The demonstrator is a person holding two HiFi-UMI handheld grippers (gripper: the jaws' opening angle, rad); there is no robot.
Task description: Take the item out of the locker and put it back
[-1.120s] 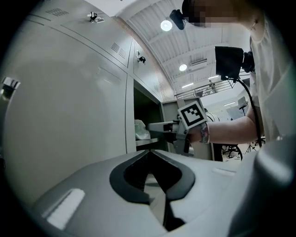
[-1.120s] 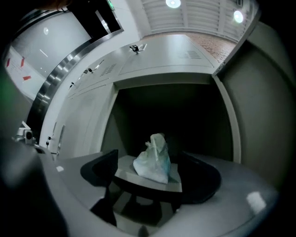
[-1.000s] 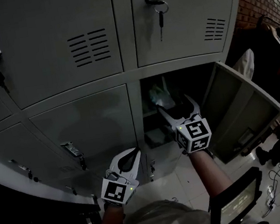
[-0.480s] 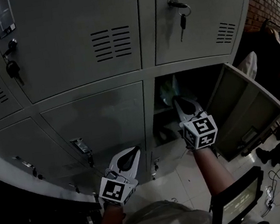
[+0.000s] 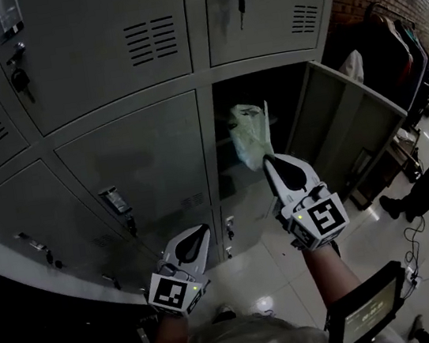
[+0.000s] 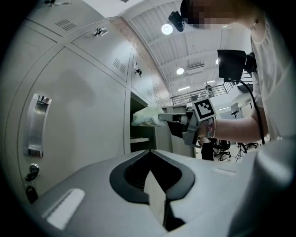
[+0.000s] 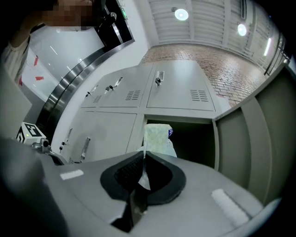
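Observation:
A pale green-white plastic bag (image 5: 249, 133) hangs in front of the open locker compartment (image 5: 292, 103), just outside its mouth. My right gripper (image 5: 269, 159) is shut on the bag's lower edge, and a strip of the plastic is pinched between the pads. In the right gripper view the bag (image 7: 157, 137) rises straight above the closed right gripper (image 7: 144, 156), with the dark compartment (image 7: 194, 141) behind it. My left gripper (image 5: 200, 231) is shut with nothing in it, low beside the closed lower doors. The left gripper view shows the bag (image 6: 147, 116) held out by the right gripper (image 6: 163, 118).
The locker door (image 5: 357, 133) stands swung open to the right of the compartment. Closed doors with a handle (image 5: 115, 201) and hanging keys (image 5: 239, 7) fill the left and top. A screen (image 5: 370, 313), cables and a person's legs (image 5: 428, 183) are on the tiled floor at right.
The right gripper's jaws stood open inside the compartment, then shut on the bag and drew it out toward me. The left gripper has stayed low and shut.

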